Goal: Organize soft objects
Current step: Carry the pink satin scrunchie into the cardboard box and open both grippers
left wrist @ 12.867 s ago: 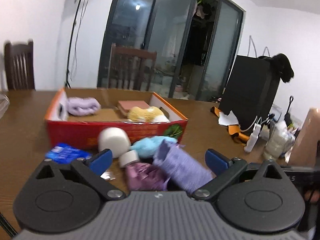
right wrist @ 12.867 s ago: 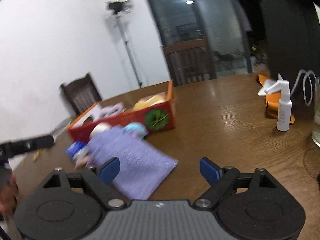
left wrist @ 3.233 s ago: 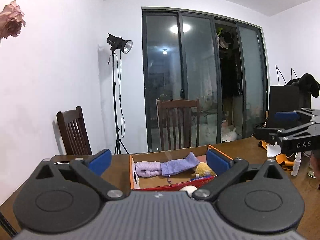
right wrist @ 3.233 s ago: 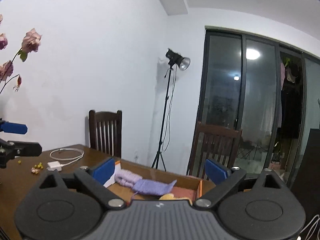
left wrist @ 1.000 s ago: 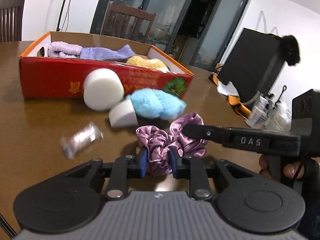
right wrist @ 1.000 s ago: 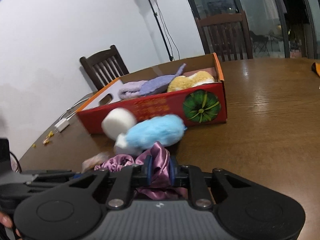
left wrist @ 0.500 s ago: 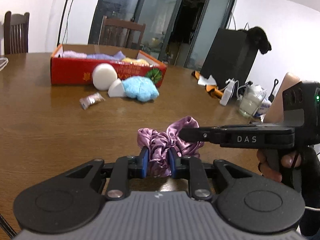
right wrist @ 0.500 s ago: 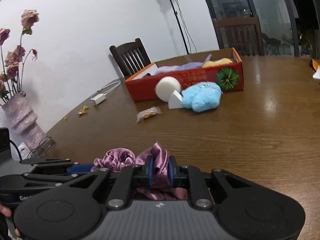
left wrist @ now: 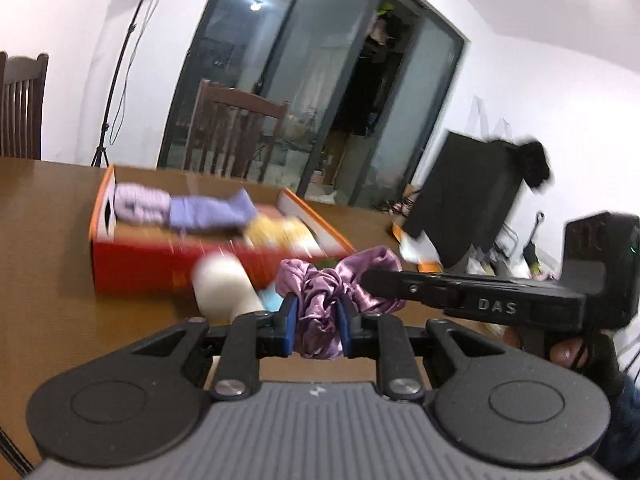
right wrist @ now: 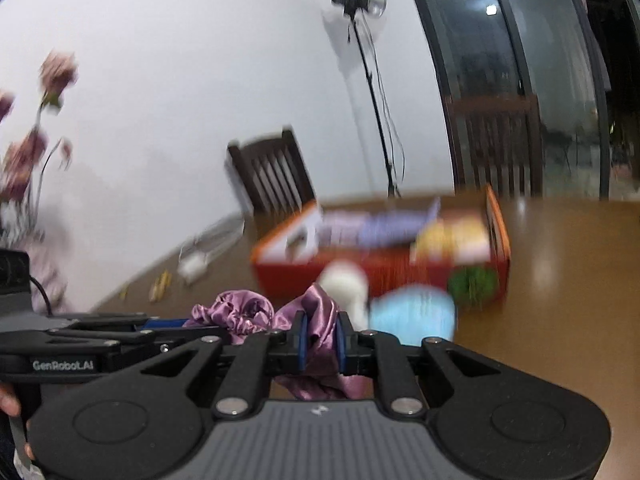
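A purple satin scrunchie [left wrist: 320, 300] hangs in the air between both grippers. My left gripper [left wrist: 317, 320] is shut on one side of it, my right gripper [right wrist: 319, 338] is shut on the other side [right wrist: 320, 320]. The right gripper's body [left wrist: 472, 300] reaches in from the right in the left wrist view. Ahead stands the red cardboard box [left wrist: 168, 264] holding a lilac towel roll [left wrist: 138, 208], a purple cloth [left wrist: 208, 212] and a yellow plush [left wrist: 280, 232]. The box also shows in the right wrist view [right wrist: 360, 272]. The frames are motion-blurred.
A white foam cylinder [left wrist: 224, 288] and a light blue plush [right wrist: 412, 316] lie on the brown table [left wrist: 40, 300] in front of the box. Chairs [left wrist: 236, 136] stand behind the table. A black monitor [left wrist: 468, 196] and bottles sit at the right. Cable and scraps [right wrist: 192, 264] lie left.
Both grippers, still shut on the scrunchie, have lifted it and carried it toward the red box. The box, foam cylinder and blue plush now look much closer.
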A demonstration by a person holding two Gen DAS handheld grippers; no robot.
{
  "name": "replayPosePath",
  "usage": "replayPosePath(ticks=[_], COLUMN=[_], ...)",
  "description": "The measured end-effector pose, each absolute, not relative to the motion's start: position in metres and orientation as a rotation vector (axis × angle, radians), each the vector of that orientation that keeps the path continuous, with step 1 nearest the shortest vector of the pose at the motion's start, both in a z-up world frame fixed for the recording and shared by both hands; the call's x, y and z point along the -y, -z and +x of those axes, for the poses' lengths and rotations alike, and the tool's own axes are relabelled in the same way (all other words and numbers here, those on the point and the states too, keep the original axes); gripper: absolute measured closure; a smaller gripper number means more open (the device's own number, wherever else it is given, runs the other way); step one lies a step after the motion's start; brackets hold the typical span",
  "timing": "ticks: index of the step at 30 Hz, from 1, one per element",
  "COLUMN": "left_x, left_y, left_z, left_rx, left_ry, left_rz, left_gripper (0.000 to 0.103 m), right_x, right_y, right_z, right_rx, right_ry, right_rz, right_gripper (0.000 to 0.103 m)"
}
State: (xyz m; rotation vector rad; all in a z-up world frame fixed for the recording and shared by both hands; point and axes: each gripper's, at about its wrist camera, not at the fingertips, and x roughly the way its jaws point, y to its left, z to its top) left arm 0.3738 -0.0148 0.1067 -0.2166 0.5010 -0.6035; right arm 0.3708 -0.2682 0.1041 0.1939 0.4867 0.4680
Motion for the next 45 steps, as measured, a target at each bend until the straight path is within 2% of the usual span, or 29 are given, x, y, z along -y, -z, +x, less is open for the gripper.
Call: replayPosePath(ticks=[7,14,16,18,21,24,26,27,28,34,37,41,45], left_x=[0.026,0.041,0.045,0.049,0.045,0.044,0.041,0.037,0.037,0.02,0.006,-0.012,-0.017], left_y=[-0.125,-0.079,-0.066,-0.059,-0.055,-0.058,-0.065,-0.071,-0.075,-0.127,-0.155,-0.178,-0.193], left_z=[0.536,0.632,0.642,0.639,0.641,0.642,0.639,0.636,0.633,0.601,0.574,0.529,0.491], left_rx=[-0.593,-0.812,-0.861,-0.861,-0.869,-0.872,-0.853,-0.838,-0.825,-0.72,-0.657,-0.59,-0.524], left_ry=[0.509,0.432,0.405,0.406,0.431,0.422,0.408,0.409,0.405,0.373,0.347,0.287,0.233], left_rz=[-0.162,-0.14,-0.087,-0.042,-0.058,-0.061,-0.055,-0.055,-0.055,-0.028,-0.01,0.015,0.019], left_gripper=[0.082,0.081,0.075,0.073,0.061,0.054,0.048,0.047,0.046,0.043,0.033,0.028,0.018], right_x=[0.24,0.23,0.223,0.22,0.22,0.219,0.222,0.223,0.225,0.239,0.253,0.28,0.299], right_y=[-0.126,-0.075,-0.057,-0.046,-0.044,-0.043,-0.048,-0.052,-0.057,-0.108,-0.141,-0.17,-0.186], right_z=[0.538,0.661,0.67,0.673,0.672,0.674,0.671,0.674,0.671,0.642,0.617,0.58,0.544], right_rx=[-0.528,-0.779,-0.839,-0.871,-0.877,-0.881,-0.881,-0.879,-0.869,-0.773,-0.712,-0.656,-0.611], right_ry=[-0.376,-0.282,-0.267,-0.262,-0.264,-0.259,-0.252,-0.253,-0.259,-0.266,-0.24,-0.184,-0.144], right_rz=[0.104,0.152,0.123,0.097,0.089,0.088,0.097,0.101,0.108,0.088,0.051,0.026,0.049], right_gripper=[0.09,0.09,0.089,0.087,0.085,0.083,0.078,0.072,0.066,0.062,0.054,0.048,0.04])
